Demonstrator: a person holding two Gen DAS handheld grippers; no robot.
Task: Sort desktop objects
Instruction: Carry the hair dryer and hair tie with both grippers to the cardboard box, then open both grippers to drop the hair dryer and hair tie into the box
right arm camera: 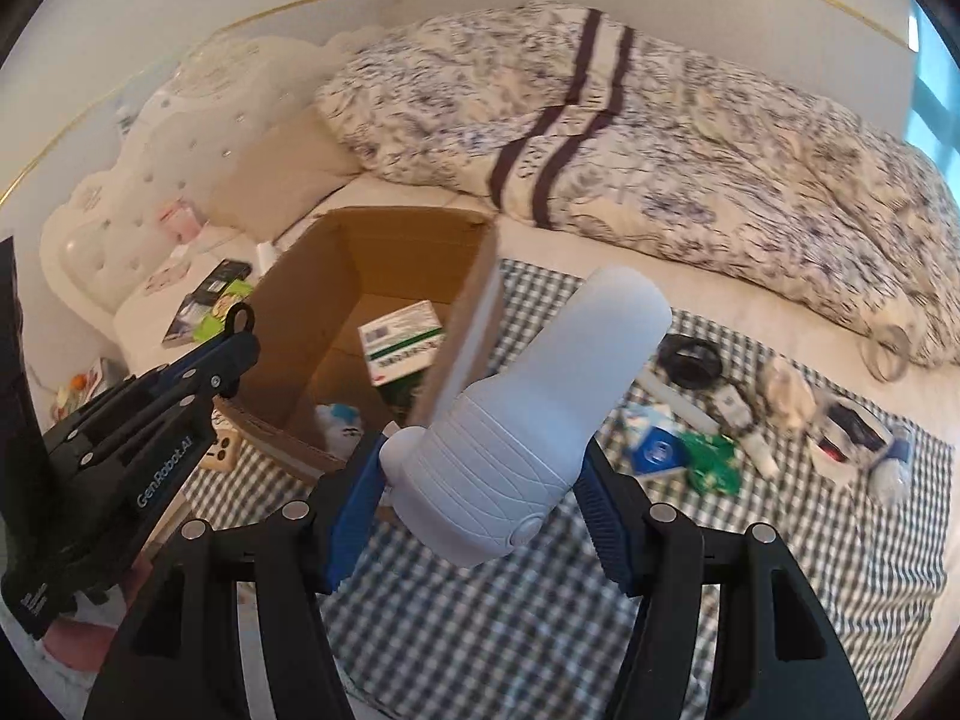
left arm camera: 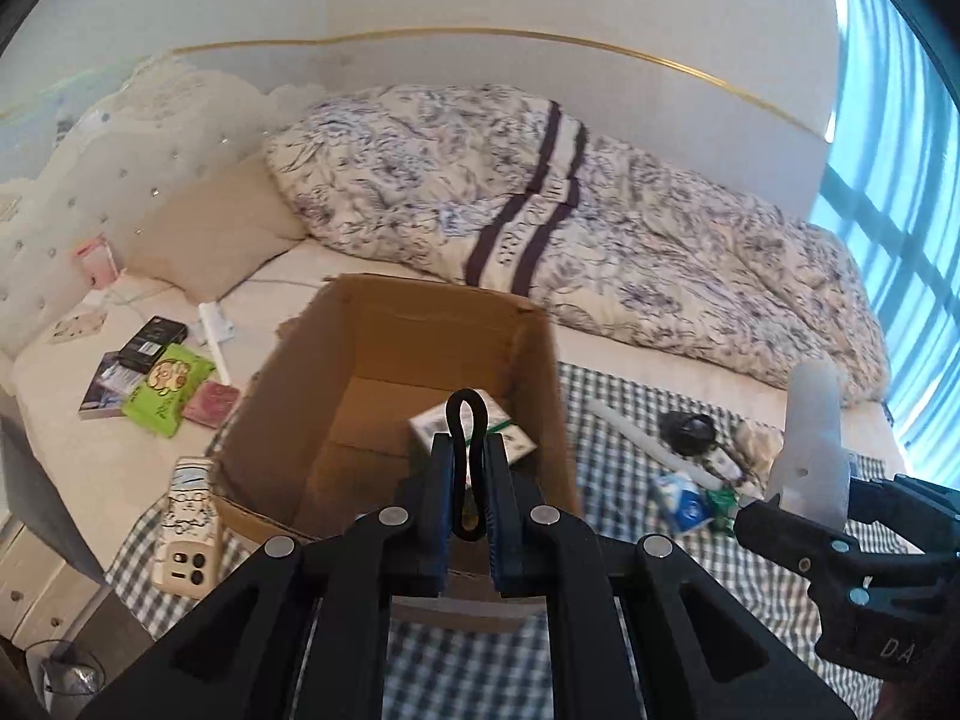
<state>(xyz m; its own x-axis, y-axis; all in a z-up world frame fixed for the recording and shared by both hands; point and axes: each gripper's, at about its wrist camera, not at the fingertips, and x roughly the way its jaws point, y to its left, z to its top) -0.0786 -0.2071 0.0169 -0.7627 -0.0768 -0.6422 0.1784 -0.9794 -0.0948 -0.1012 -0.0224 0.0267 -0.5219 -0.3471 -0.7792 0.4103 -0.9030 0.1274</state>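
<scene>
Both fingers pinching | left: black loop upright | right: white bottle tilted up-right

The left gripper hid the near wall of the cardboard box and part of the green-and-white carton inside. At three o'clock the frame edge cut off the right gripper. In the right wrist view, the white bottle covered the box's near corner, and the small items at three o'clock were too blurred to identify.
</scene>
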